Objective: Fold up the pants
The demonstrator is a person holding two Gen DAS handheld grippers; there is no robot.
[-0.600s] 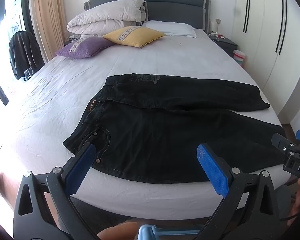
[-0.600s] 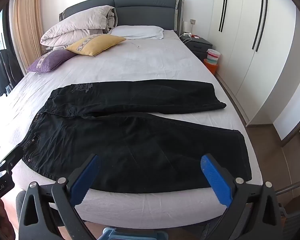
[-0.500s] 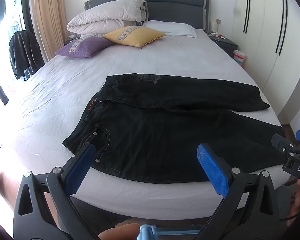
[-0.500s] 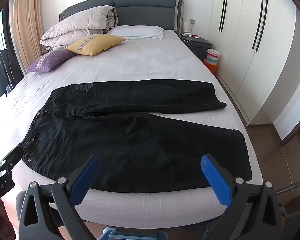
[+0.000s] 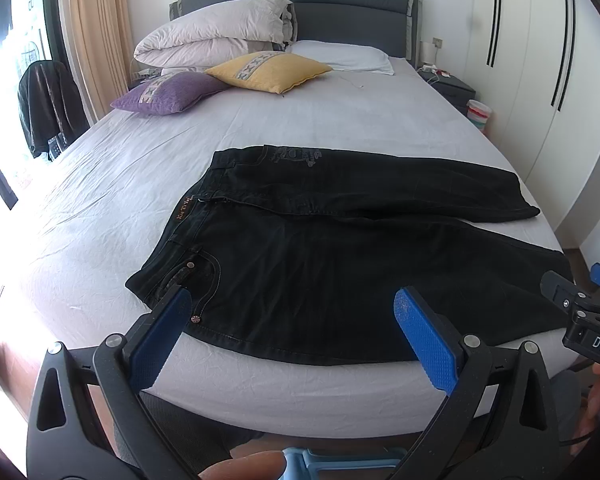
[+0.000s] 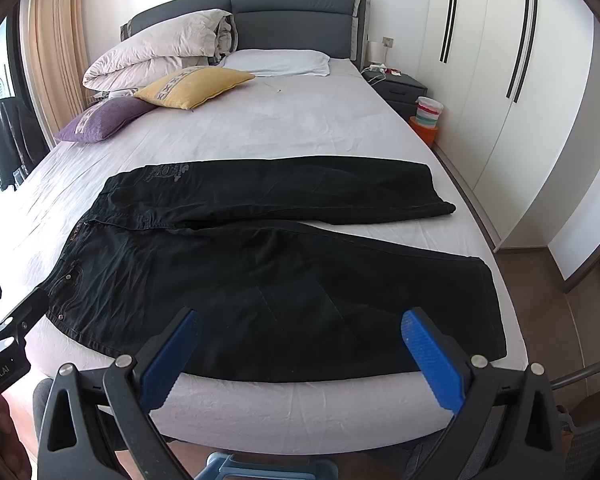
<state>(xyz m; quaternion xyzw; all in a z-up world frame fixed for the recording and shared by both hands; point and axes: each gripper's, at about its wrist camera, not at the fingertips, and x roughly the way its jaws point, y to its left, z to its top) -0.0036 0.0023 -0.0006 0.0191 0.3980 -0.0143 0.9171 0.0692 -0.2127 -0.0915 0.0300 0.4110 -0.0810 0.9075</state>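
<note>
Black jeans point(image 5: 339, 264) are spread flat across a grey-sheeted bed point(image 5: 300, 120) beside white wardrobes point(image 6: 519, 100). "DAS" is printed on the right tongs point(image 6: 300, 344); both tongs, left point(image 5: 292, 320) included, are held wide apart, empty.

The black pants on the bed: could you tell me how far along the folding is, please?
Done: the black pants lie spread flat on the bed, legs apart. In hand: nothing; the left gripper and right gripper hover open. Left: every fold.

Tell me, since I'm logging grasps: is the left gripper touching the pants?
Apart. The left wrist view shows the left gripper open before the bed edge, above the pants, nothing between its fingers.
</note>
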